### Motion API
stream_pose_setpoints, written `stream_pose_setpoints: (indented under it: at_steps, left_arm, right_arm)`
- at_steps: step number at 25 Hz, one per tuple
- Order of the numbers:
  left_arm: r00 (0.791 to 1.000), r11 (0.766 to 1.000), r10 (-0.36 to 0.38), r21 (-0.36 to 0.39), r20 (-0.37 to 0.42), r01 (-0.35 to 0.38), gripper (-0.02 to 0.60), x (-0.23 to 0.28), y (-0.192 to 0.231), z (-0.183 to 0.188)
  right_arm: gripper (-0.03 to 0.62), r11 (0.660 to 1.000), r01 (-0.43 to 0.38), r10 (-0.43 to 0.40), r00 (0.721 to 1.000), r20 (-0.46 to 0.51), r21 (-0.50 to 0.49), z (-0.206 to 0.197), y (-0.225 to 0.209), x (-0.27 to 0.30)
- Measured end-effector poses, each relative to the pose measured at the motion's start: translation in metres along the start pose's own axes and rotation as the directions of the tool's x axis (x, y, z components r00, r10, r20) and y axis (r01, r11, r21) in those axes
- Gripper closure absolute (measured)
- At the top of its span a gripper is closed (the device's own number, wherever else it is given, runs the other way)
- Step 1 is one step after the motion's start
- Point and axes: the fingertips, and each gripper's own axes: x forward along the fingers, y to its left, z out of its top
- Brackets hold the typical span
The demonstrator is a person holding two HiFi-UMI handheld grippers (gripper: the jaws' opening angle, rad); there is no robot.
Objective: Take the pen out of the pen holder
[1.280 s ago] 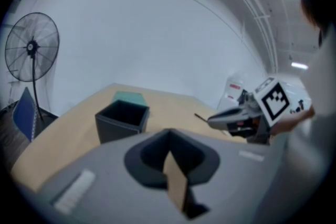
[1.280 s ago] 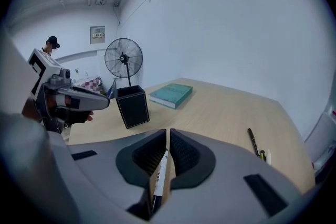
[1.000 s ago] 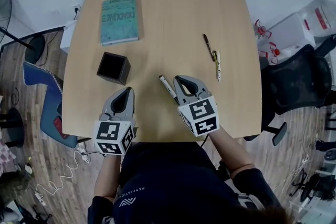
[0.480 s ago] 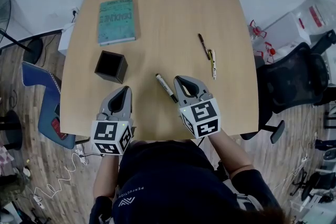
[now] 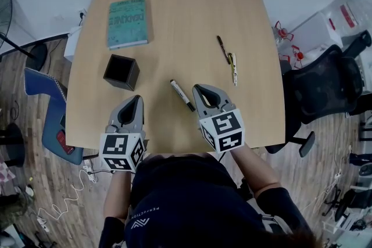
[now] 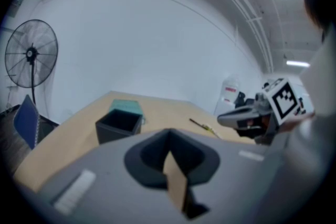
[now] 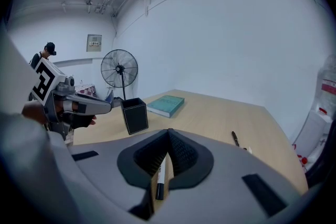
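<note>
We are holding the right gripper [image 5: 197,87] low over the near part of the wooden table [image 5: 186,14]. Its jaws are pressing tip to tip, fully together, and they are gripping nothing. In the right gripper view, the white pen [image 7: 159,178] with its black cap is showing through the opening behind the closed tips, lying on the tabletop below rather than sitting between the pads.

From the head view, that pen [image 5: 182,95] is lying flat on the table, outside the pen holder [image 5: 121,72]. It is resting between the holder and the right gripper, just beside the gripper's left flank, with its black cap pointing toward us.

We are keeping the left gripper [image 5: 135,99] over the near edge too, just in front of the holder. Its jaws are also meeting at the tips, with only bare table showing through the gap behind them in the left gripper view.

The black square holder is standing upright with its open top facing up, near a teal book [image 5: 127,22] that is lying flat farther back. Well off to the right, a dark pen [image 5: 223,49] and a yellowish pen [image 5: 233,68] are lying close together on the table.
</note>
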Motion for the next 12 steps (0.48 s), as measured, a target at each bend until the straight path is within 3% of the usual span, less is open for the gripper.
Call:
stream_pose_setpoints:
  at_steps: [12]
  left_arm:
    - [1.0,1.0,-0.006,0.016,-0.014,0.007,0.577,0.0004,-0.0042,-0.0015]
  right_arm:
    - [0.595,0.999,-0.005,0.006,1.0,-0.008,0.034,-0.009,-0.0011,-0.0046]
